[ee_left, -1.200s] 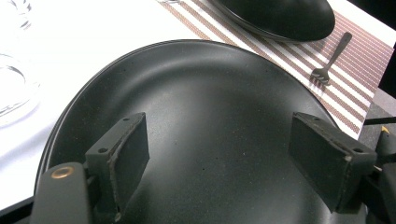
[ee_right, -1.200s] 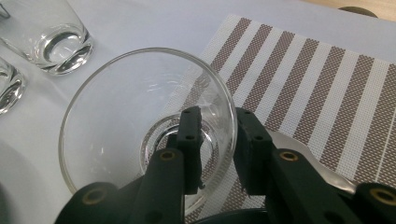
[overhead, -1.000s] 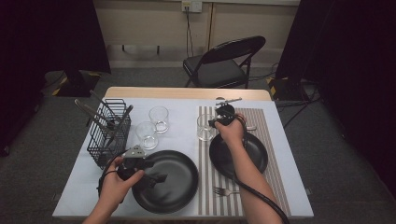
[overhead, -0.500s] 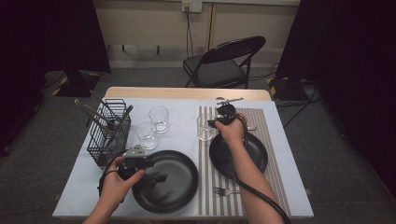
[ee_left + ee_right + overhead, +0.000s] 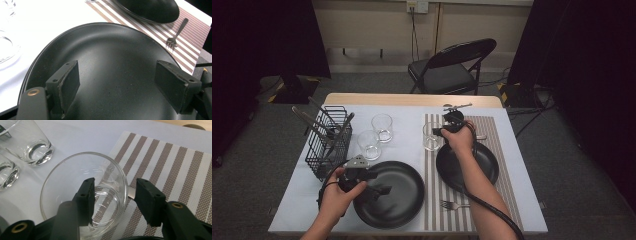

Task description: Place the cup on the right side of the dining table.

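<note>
1. The right gripper [image 5: 113, 200] is at a clear drinking glass [image 5: 83, 195]. One jaw is inside the glass and one is outside, so the glass wall sits between them.
2. The jaws have just been opening. They look loose now and do not squeeze the wall.
3. The glass stands upright at the left edge of the striped placemat [image 5: 175, 170], on the desk [image 5: 407, 112], just beside a small black plate [image 5: 484, 165].
4. Glass is hard, smooth and slippery, and it can break. It looks light. The rim wall is the best place to pinch, softly.
5. The left gripper [image 5: 122, 82] is spread wide over the big black plate [image 5: 112, 57] and holds nothing.
6. Two more glasses [image 5: 375, 135] stand near a wire basket [image 5: 329, 142]. A fork [image 5: 454, 204] lies on the placemat.
</note>
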`<state>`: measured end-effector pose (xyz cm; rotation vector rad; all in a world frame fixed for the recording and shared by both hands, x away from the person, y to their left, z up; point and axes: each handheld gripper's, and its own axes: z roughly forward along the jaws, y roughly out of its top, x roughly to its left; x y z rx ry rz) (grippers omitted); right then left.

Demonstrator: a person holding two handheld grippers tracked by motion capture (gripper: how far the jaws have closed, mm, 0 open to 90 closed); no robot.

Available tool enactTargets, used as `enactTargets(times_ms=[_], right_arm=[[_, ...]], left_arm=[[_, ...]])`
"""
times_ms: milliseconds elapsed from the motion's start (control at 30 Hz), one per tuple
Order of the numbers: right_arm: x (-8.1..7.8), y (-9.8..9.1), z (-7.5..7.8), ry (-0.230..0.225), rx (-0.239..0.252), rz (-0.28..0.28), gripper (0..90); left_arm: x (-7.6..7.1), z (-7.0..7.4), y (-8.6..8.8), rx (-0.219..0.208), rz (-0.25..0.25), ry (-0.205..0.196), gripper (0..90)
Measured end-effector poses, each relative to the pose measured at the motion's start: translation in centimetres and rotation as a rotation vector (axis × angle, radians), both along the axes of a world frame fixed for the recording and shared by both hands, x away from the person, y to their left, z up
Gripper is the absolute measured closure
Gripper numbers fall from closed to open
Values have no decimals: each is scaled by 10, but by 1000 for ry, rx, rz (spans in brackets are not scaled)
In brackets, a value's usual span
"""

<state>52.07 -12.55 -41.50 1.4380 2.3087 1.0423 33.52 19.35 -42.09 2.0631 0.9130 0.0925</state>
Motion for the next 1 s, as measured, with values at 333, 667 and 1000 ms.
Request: enactTargets(times_ms=[333, 667, 1000], right_arm=[[-1, -1, 4, 8, 11, 6, 428], [-2, -3, 7, 11, 20, 8, 347], [-2, -2, 9, 9, 17, 18, 265]], left_arm=[[0, -1, -1, 1, -2, 6, 203], [1, -2, -3, -2, -5, 8, 203], [1, -2, -3, -2, -9, 8, 203]])
